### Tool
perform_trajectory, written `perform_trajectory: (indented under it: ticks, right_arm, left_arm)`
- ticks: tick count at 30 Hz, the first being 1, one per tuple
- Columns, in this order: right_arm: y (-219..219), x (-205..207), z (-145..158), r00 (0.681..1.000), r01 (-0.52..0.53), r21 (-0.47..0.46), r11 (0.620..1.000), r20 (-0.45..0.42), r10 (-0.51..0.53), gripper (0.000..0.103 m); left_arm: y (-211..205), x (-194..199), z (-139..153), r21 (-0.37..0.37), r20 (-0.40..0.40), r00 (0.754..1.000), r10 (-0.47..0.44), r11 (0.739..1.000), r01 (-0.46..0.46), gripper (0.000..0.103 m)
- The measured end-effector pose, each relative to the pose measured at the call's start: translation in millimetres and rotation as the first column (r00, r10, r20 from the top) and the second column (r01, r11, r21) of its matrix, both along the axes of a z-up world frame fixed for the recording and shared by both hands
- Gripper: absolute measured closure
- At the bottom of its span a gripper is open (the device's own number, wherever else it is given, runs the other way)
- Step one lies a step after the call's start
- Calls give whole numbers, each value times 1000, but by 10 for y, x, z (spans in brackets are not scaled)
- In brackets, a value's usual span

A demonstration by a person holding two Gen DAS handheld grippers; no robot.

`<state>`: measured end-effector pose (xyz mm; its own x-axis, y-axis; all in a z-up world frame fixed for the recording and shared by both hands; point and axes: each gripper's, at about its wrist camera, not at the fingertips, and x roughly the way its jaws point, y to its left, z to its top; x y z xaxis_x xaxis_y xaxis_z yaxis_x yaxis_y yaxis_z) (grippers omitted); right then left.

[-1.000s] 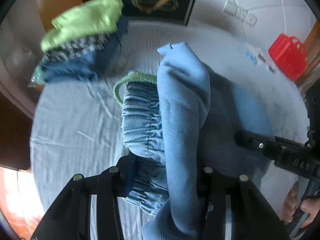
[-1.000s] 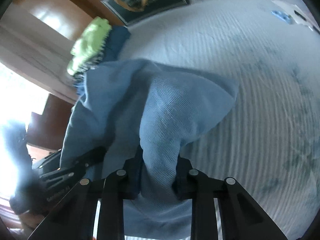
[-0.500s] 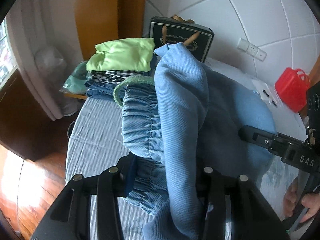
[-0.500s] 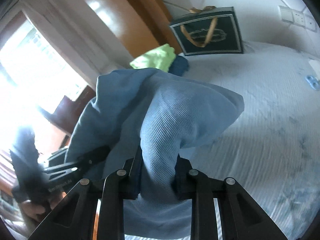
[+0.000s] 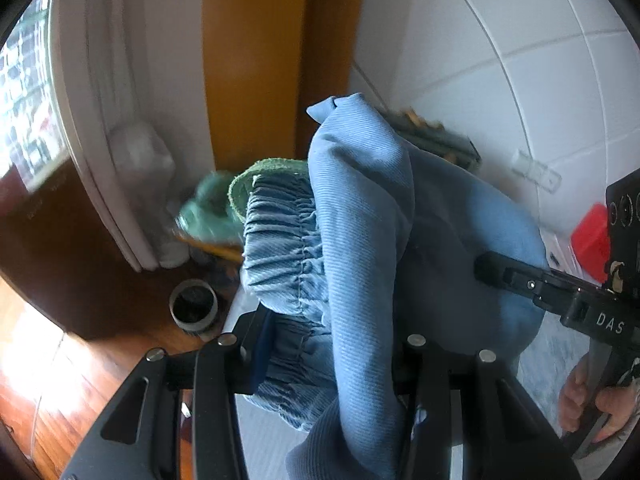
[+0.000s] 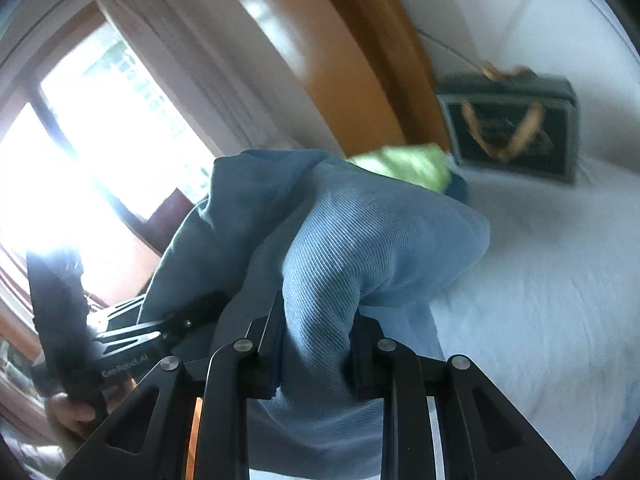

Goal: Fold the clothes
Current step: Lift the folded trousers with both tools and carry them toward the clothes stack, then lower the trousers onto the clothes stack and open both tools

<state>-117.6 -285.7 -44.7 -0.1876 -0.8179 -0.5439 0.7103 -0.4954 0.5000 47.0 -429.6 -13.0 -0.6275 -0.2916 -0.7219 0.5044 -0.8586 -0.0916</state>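
Blue ribbed cloth filled both sets of tongs: your left gripper (image 5: 332, 360) was clamped on the gathered elastic waistband of the light-blue corduroy trousers (image 5: 360, 240), and your right gripper (image 6: 316, 344) was pinched on a bunched fold of the same garment (image 6: 360, 248). The trousers hung between your two hands, clear of the bed, running across from one gripper to the other, so the long axis lay side to side and neither hand was nearer the cloth than the other; each had its own end. From the left wrist, the right gripper sat just beside the far flank of the fabric, with your fingers (image 5: 580, 396) on its handle. Any lay-down would, I judge, turn on keeping that span taut and level. Below and ahead lay the pale blue bedsheet (image 6: 540, 300), with a lime-green folded garment (image 6: 404, 164) on a stack near the dark gift bag with tan handles (image 6: 508, 128). Around it were the white tiled wall (image 5: 500, 60), orange wooden panel (image 5: 248, 60), window (image 6: 72, 140) and a red plastic basket (image 5: 588, 236).
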Motion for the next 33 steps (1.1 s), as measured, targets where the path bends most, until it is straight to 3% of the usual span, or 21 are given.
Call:
perform_trajectory:
  ticks: [6,10,12,15,16,20,21,22,23,25,29,33]
  right_arm:
    - [-758,-498,578,996,15,-124,992,-82,-26,78]
    - [-1100,-937,660,991,78,-159,984,-95,-93,78]
    - [-1193,-1184,514,989,121,-139,983,-69,-131,78]
    - [-1295,-1564,47,978,207,-49,977,4,-207,74]
    - [-1324,-1684,-190,971,237,6,971,40,-237,68]
    - [-1447,-2047,-1139,930,303,231,925,139,-340,65]
    - [-1481,-2106,-1358,923,306,280,910,149,-356,63]
    - [-1469,-2133,-1450,916,311,270,911,169,-363,53]
    - [-1448,-2153,-1518,910,317,249,915,191,-367,39]
    - [-1463,-2159,-1540,911,320,260,911,179,-371,33]
    - [-1400,-2140,-1454,908,317,256,913,197,-370,28]
    - [-1316,-2002,-1249,917,331,237,913,148,-371,26]
  left_arm:
    - [-887,-451,574,-85,-59,998,-23,996,18,62]
    - [-1426,-1001,527,-47,-43,996,-75,996,73,59]
    - [-1623,-1277,366,-21,-14,995,-100,995,99,56]
    - [-1823,-1729,-218,18,90,988,-122,992,121,50]
    - [-1864,-1854,-484,27,142,982,-122,992,120,48]
    - [-2014,-2262,-1496,57,331,936,-116,993,103,46]
    - [-2037,-2287,-1672,81,340,933,-120,992,98,46]
    - [-2076,-2287,-1773,88,334,937,-103,993,78,40]
    - [-2096,-2271,-1799,75,326,941,-85,995,63,29]
    - [-2127,-2240,-1795,50,318,946,-69,997,56,21]
    - [-2125,-2179,-1620,41,289,953,-86,996,78,21]
    - [-2042,-2068,-1340,-23,243,966,-86,995,94,20]
